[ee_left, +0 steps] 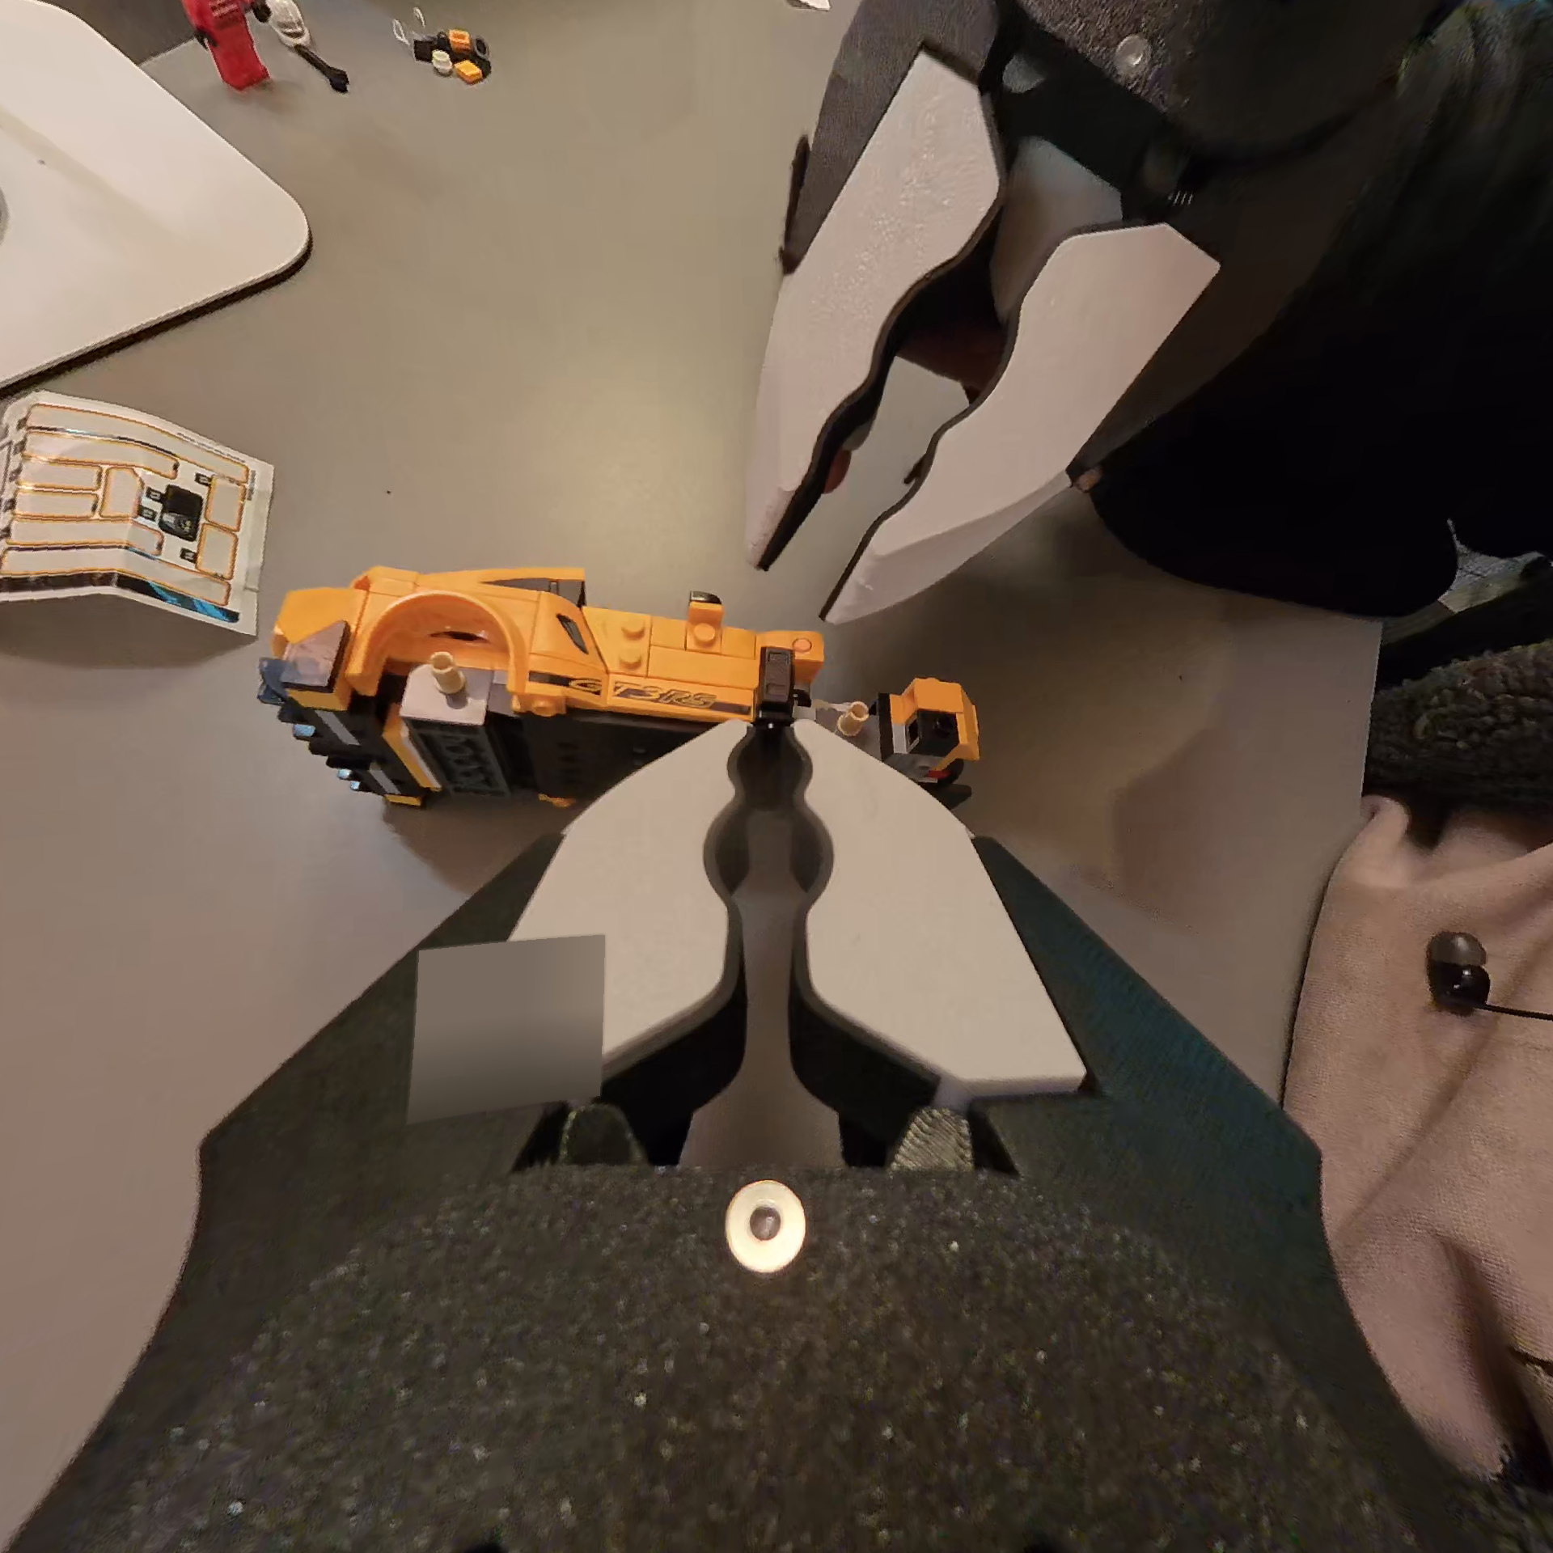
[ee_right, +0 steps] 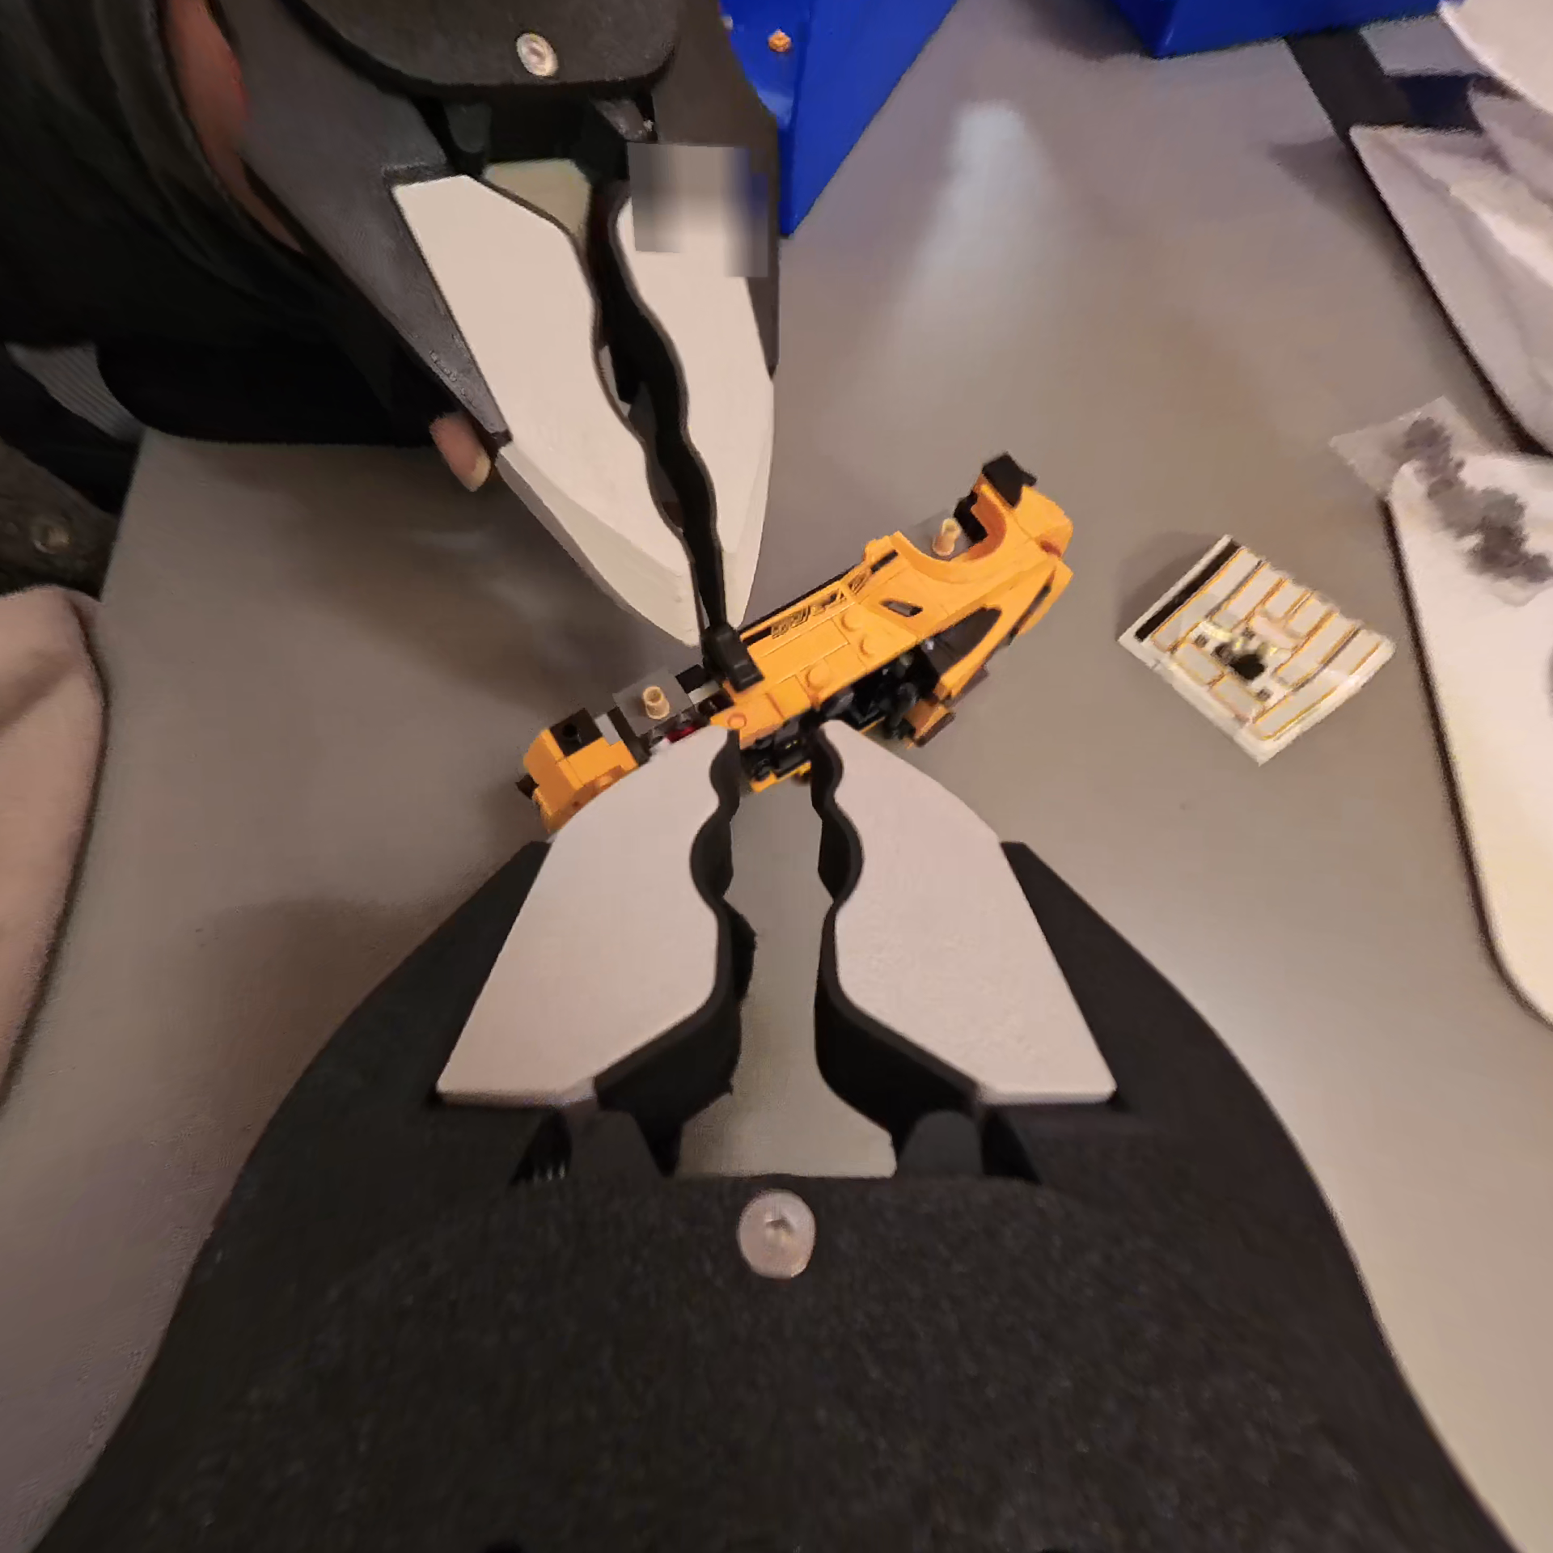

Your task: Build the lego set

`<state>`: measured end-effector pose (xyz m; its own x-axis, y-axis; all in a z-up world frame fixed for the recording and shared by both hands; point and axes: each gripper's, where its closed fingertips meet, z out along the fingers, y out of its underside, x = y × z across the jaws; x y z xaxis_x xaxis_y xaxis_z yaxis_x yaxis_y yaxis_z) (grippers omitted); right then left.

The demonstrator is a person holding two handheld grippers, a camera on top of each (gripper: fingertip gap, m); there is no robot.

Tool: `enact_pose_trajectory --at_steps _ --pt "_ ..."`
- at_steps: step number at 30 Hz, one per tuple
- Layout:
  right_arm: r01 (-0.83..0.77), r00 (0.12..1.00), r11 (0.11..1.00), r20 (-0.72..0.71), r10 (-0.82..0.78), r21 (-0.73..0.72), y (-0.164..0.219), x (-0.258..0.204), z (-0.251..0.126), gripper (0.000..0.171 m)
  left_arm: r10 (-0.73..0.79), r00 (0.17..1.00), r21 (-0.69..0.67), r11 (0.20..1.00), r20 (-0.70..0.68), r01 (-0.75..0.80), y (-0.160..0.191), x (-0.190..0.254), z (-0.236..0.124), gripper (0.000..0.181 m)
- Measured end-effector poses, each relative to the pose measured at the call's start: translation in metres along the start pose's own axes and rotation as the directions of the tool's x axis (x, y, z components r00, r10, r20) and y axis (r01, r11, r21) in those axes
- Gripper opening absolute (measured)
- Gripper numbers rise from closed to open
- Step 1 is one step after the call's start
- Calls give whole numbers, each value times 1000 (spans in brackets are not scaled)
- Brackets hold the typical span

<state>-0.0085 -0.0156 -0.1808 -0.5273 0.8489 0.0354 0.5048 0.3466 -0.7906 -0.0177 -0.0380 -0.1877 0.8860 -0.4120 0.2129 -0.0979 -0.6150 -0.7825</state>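
Observation:
An orange and black lego car lies on its side on the grey table, with two tan axle pins and no wheels on them. It also shows in the right wrist view. My left gripper is shut on a small black piece at the car's side edge. From the right wrist view it comes in from above onto that black piece. My right gripper is open, its tips just at the car's black underside. In the left wrist view it hangs beside the car, apart from it.
A sticker sheet lies left of the car, also in the right wrist view. A white board and small loose pieces lie farther off. A blue box stands behind. A person's clothing borders the table edge. My two grippers' fingertips are within a few centimetres of each other.

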Motion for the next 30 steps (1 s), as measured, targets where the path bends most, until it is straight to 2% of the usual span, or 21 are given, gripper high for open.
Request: enact_pose_trajectory --at_steps 4,7,14,25,30 --pt "159 987 987 9 -159 -34 -13 -3 4 13 3 1000 -11 1000 -1 -3 -1 1 1 4" --pt "215 976 973 67 -209 -88 -12 -6 11 13 2 1000 -13 1000 -2 -3 -1 1 3 4" --pt "194 977 975 109 -182 -109 -12 -2 14 0 9 1000 -1 1000 -9 -10 -3 1 2 3" --pt "221 969 969 133 -206 -113 -9 -5 15 0 109 994 5 994 32 -109 -14 -1 -6 9" --pt "239 967 964 116 -226 -117 -9 -4 17 0 154 988 -55 987 20 -153 -11 2 3 12"
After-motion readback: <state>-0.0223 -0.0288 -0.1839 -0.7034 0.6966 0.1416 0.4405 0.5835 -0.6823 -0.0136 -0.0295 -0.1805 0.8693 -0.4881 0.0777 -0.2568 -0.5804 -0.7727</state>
